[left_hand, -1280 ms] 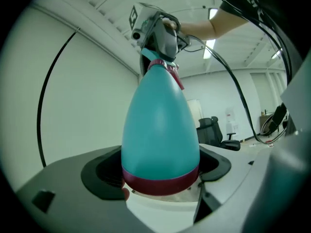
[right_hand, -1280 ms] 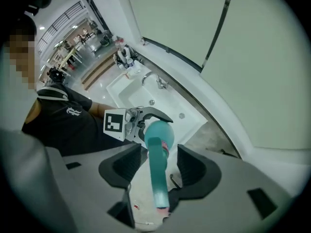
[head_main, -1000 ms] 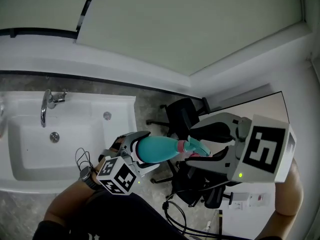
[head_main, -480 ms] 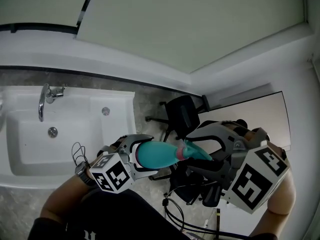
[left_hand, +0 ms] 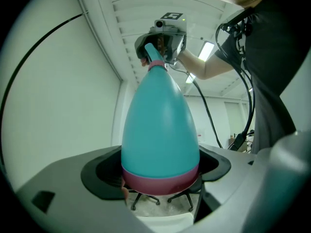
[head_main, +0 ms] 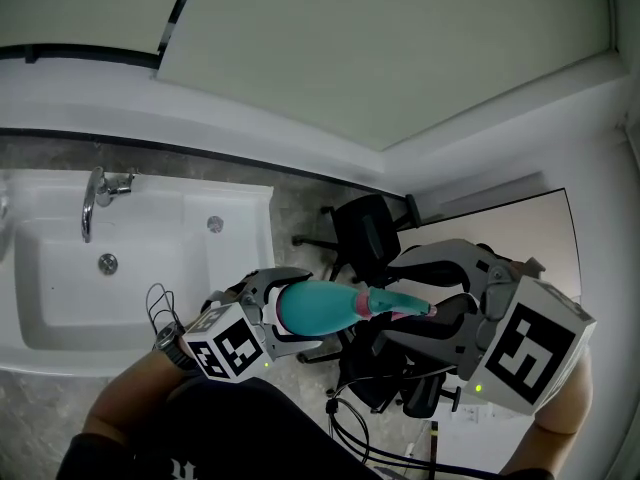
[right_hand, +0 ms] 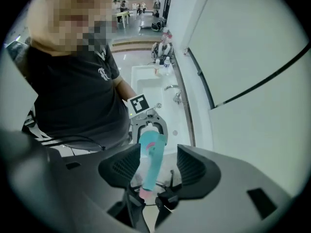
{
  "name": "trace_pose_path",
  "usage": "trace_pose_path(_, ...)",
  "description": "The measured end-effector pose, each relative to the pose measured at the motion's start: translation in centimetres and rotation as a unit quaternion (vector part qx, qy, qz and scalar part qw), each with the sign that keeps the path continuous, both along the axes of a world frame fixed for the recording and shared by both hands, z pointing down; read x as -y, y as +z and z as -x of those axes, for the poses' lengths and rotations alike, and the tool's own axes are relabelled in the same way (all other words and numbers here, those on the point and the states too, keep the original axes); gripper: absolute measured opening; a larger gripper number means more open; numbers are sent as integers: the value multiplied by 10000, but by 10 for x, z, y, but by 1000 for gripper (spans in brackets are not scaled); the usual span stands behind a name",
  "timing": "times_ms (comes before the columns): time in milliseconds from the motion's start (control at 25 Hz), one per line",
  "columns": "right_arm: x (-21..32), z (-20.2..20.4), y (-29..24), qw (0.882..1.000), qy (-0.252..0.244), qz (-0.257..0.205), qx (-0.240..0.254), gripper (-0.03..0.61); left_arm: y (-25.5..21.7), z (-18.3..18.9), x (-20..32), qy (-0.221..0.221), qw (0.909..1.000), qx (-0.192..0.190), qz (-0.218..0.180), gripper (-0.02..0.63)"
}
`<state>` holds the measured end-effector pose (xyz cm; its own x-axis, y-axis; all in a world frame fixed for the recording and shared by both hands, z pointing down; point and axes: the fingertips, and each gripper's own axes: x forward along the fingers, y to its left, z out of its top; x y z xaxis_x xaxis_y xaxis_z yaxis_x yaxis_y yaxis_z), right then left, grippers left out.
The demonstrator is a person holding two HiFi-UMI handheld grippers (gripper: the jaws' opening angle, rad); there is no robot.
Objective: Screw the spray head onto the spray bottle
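L gripper [left_hand: 160, 178] clamped on bottle [head_main: 315, 308] base, midair right of sink [head_main: 235, 258]. On its neck sits spray head [head_main: 395, 303]; R gripper [right_hand: 154, 168] jaws apart around it, no pinch. Tightness unclear, prob. more turns left.

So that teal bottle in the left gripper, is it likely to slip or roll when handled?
The teal bottle looks smooth and egg-shaped, so it may slip from the left gripper, clamped only on its pink base. On its side it would probably roll in a curve. Undented in the clamp, so probably stiff.
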<state>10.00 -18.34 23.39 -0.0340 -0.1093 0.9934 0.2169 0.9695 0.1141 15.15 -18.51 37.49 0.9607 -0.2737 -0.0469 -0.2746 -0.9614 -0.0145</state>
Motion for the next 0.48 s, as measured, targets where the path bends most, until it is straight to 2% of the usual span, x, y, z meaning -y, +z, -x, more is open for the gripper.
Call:
trace_pose_path(120, -2, -4, 17, 9995, -203, 4, -262, 216, 5, 1, 1, -30, 10000, 11, 51, 420)
trace_pose_path(360, -10, 0, 28, 9973, -439, 403, -433, 215, -6, -2, -4, 42, 9997, -206, -78, 420)
trace_pose_path(440, -9, 4, 27, 9972, -351, 473, -463, 132, -6, 0, -2, -3, 9997, -229, -112, 420)
trace_pose_path(480, -8, 4, 27, 9972, -247, 483, -512, 129, -6, 1, 1, -94, 9996, -205, -147, 420)
